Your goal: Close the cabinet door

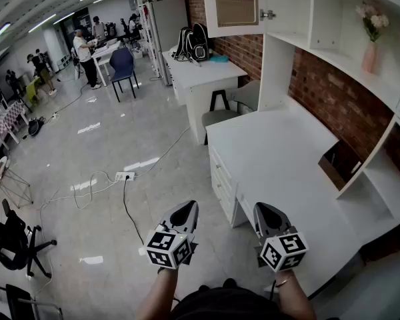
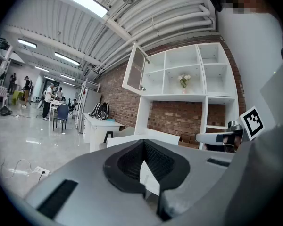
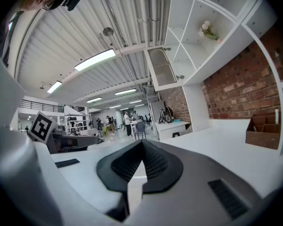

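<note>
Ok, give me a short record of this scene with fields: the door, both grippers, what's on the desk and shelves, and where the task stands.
cabinet door: open, swung out from the upper shelf unit
left gripper: fingers together, empty, held low over the floor
right gripper: fingers together, empty, held low by the desk's edge
desk: white, mostly bare
cardboard box: on the desk, against the brick wall
vase of flowers: upright in an open shelf compartment
task status: door not yet touched, both grippers well apart from it
</note>
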